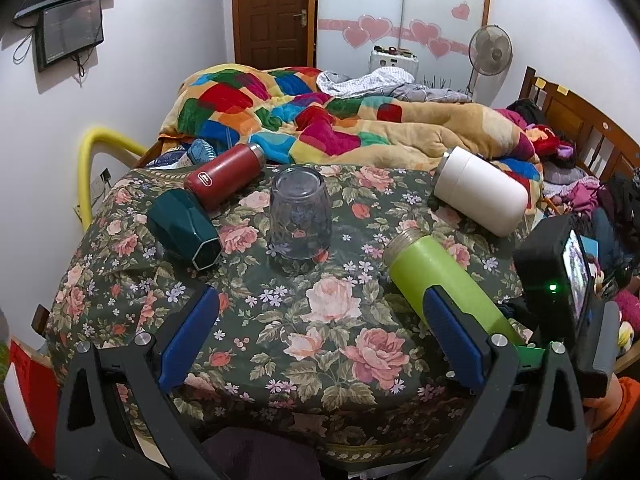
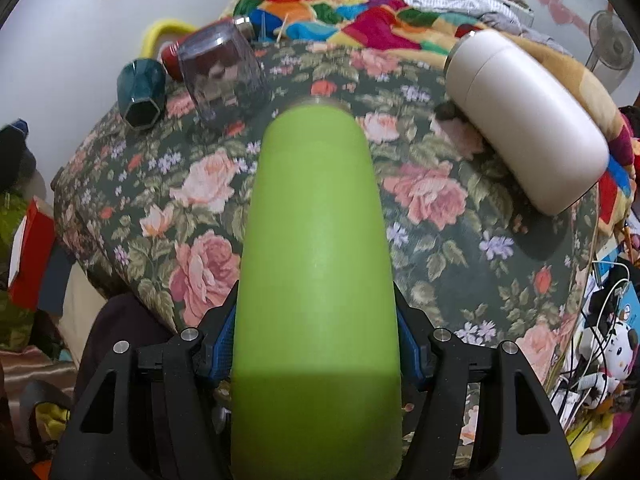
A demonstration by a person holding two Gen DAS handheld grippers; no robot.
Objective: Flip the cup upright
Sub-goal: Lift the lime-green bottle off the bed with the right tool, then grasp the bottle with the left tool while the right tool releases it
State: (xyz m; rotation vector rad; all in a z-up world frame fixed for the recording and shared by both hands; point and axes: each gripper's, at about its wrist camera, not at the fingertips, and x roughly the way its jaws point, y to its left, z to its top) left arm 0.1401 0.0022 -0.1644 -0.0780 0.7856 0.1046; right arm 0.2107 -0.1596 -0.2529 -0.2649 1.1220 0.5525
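Note:
A green bottle-shaped cup (image 2: 316,260) lies along my right gripper (image 2: 316,344), whose blue pads press its sides; it is shut on the cup, mouth pointing away. In the left wrist view the same cup (image 1: 436,280) slants over the floral cloth (image 1: 320,320) at the right, with the right gripper's body (image 1: 560,280) behind it. My left gripper (image 1: 320,332) is open and empty above the cloth's near part. A clear glass (image 1: 300,220) stands upside down in the middle.
A dark green faceted cup (image 1: 184,232), a red flask (image 1: 224,180) and a white flask (image 1: 480,192) lie on their sides on the cloth. A patchwork blanket (image 1: 320,116) is heaped behind. Clutter and cables sit off the right edge (image 2: 600,320).

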